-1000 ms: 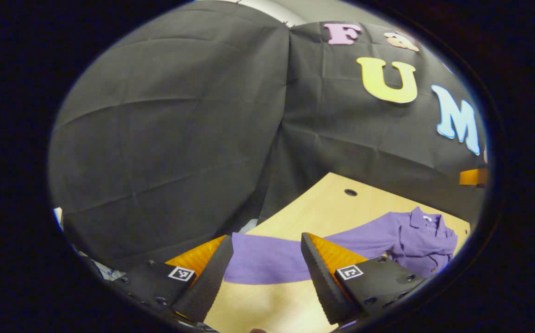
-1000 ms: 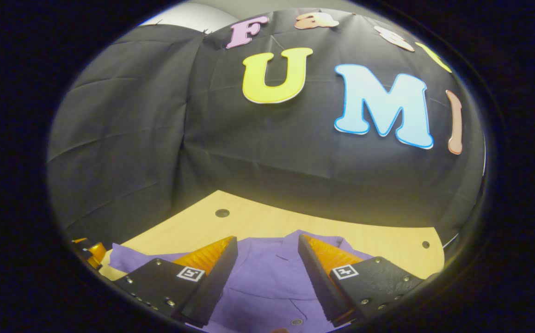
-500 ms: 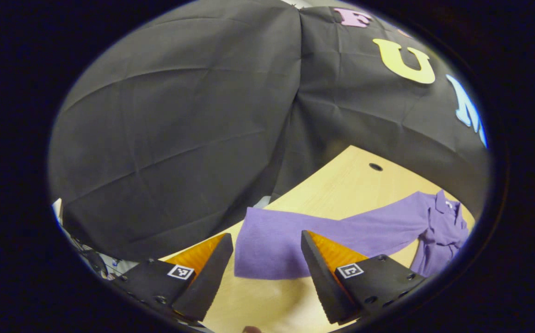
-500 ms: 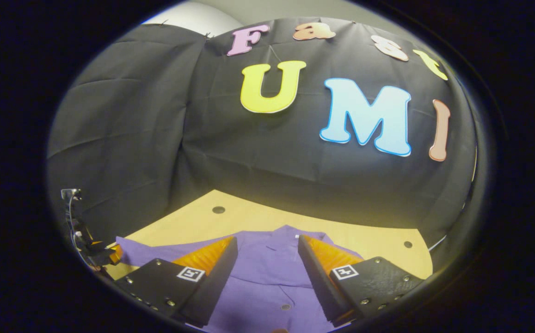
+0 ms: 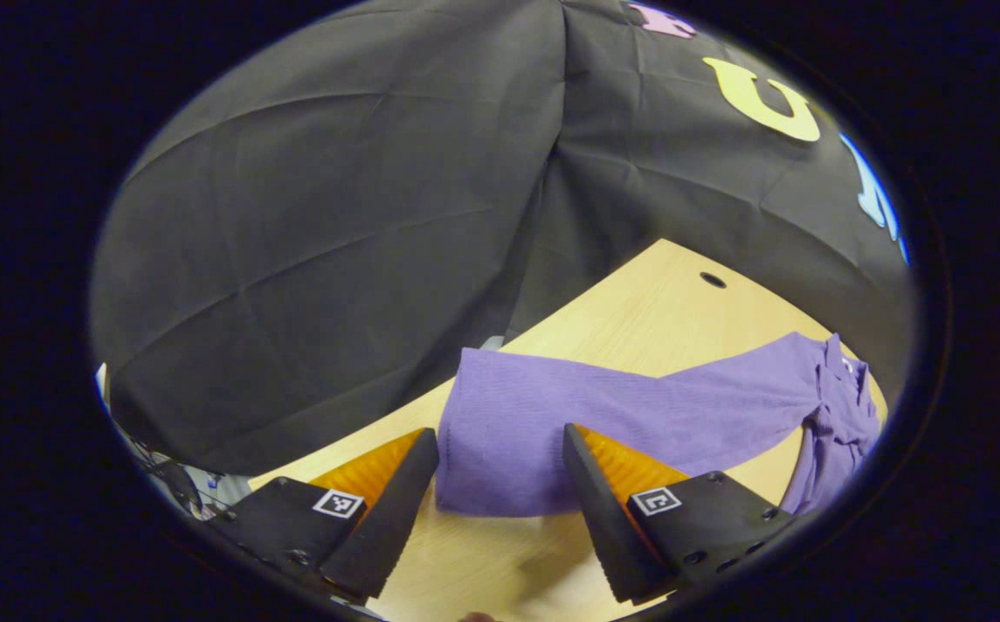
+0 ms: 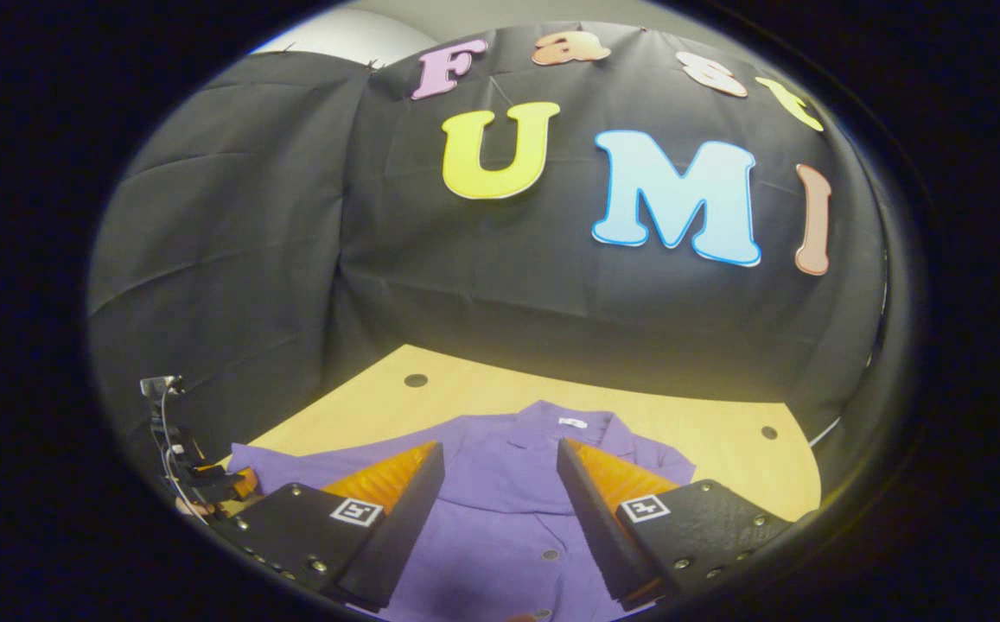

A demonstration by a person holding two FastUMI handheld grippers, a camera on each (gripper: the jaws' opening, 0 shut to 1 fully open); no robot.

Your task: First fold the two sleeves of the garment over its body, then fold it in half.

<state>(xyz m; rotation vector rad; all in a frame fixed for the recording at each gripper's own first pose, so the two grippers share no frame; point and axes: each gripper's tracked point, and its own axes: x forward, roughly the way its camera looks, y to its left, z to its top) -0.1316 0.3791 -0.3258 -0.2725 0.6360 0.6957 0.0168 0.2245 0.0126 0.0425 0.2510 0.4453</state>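
Basically 1 garment (image 6: 500, 484), purple knit w/ a collar and button placket, lying flat on 1 pale wood-grain table (image 5: 638, 320). 2 buttons show on the placket in the right gripper view, plus 2 small round holes in the tabletop; left gripper view shows 1 hole. 1 sleeve (image 5: 569, 423) is stretched out straight across the table toward the left gripper (image 5: 500, 471), cuff end squared off, fabric soft and finely ribbed, a few wrinkles near the shoulder.

2 grippers. Left gripper: fingers spread, ridged wedge-shaped pads, cuff end seen between them but neither pad on it. Right gripper (image 6: 500, 484): fingers spread too, over the chest below the collar, nothing pinched. Can't tell if either touches cloth.

Vs 1 s ago: left gripper view now shows more table and the sleeve sits higher and larger in it; cuff edge is now fully in sight. Right gripper view now shows the whole collar and both shoulders, plus the other gripper at far left edge.
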